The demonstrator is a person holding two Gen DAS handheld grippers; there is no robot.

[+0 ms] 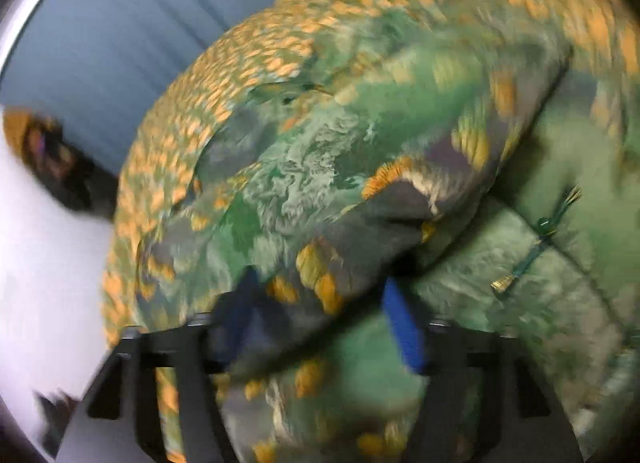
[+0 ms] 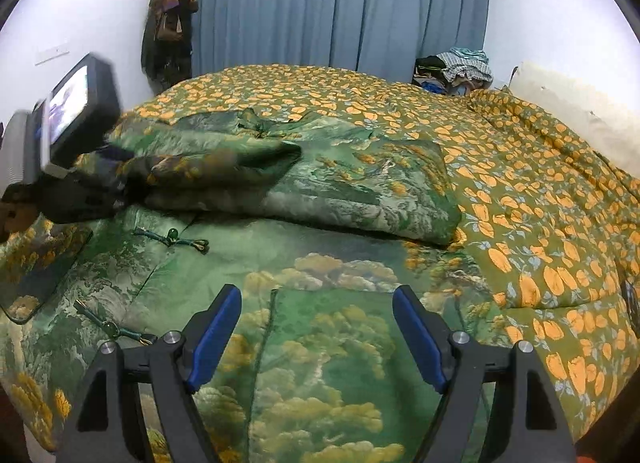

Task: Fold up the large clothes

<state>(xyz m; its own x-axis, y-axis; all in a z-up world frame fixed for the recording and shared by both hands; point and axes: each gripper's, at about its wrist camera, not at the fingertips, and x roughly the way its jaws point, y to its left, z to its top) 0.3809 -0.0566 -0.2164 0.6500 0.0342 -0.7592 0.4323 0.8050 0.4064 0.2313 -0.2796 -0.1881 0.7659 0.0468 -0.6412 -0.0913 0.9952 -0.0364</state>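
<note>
- Left wrist view, badly blurred: my left gripper (image 1: 320,303) had a fold of the green padded coat (image 1: 320,183) lying between its 2 blue pads (image 1: 404,327). The cloth draped over the left pad, so the jaws looked clenched on that fold.
- The coat filled most of this view, heaped on the orange-flowered bedspread (image 1: 248,63). A knotted cord fastener (image 1: 536,239) showed on the coat at the right.
- Blue curtains (image 1: 120,43) hung beyond the bed.
- Right wrist view: my right gripper (image 2: 318,327) hovered over the coat (image 2: 320,343) with its jaws spread wide and nothing between the pads (image 2: 420,343).
- The coat lay on the bedspread (image 2: 540,223), its upper part folded over into a thick bundle (image 2: 320,175) across the middle.
- My left gripper (image 2: 80,191) sat at the bundle's left end, its pads hidden by cloth.
- 2 cord fasteners (image 2: 172,239) lay on the flat part at the left.
- Curtains (image 2: 320,3) and a pile of clothes (image 2: 456,67) stood behind the bed.
</note>
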